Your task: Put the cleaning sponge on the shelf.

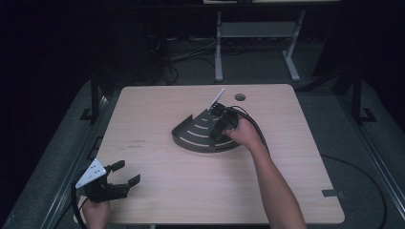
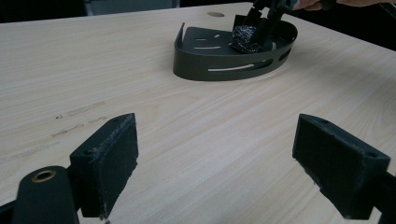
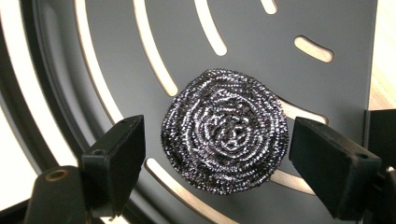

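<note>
Left tongs sat spread, empty, low over the bench | right tongs spread, straddling steel scourer, pads clear | scourer lay flat inside slotted dark tray.

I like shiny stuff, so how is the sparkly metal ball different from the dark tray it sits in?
The steel wool scourer is a round silvery coil of tangled wire; the corner tray is smooth, flat, dark grey metal. The scourer has no openings you can see through; the tray has long curved slots showing the table. The scourer is far smaller. Both look metallic.
</note>
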{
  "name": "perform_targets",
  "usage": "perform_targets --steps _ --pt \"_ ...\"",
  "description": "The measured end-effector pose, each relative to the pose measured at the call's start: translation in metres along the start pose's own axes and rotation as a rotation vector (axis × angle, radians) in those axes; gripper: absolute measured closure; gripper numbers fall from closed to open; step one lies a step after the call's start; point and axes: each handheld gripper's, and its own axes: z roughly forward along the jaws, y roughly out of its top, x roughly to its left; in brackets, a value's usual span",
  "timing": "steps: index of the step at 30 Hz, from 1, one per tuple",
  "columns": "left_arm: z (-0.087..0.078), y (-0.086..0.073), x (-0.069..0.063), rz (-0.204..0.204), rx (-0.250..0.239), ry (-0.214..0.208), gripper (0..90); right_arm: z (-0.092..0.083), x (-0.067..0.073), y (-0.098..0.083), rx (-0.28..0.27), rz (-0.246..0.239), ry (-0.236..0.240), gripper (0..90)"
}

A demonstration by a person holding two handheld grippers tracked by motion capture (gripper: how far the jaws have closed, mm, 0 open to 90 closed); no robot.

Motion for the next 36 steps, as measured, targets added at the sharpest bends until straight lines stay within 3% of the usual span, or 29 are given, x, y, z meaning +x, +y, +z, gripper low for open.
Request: perform_targets --steps 24,36 --pt "0.0 -0.001 -0.001 0.002 0.002 0.0 13.7 -0.027 0.0 -0.023 -0.072 0.007 -0.012 17.7" --pt "0.001 0.0 -0.001 0.007 0.007 -0.003 13.7 -0.041 0.003 -0.036 -0.078 0.0 -0.019 18.0"
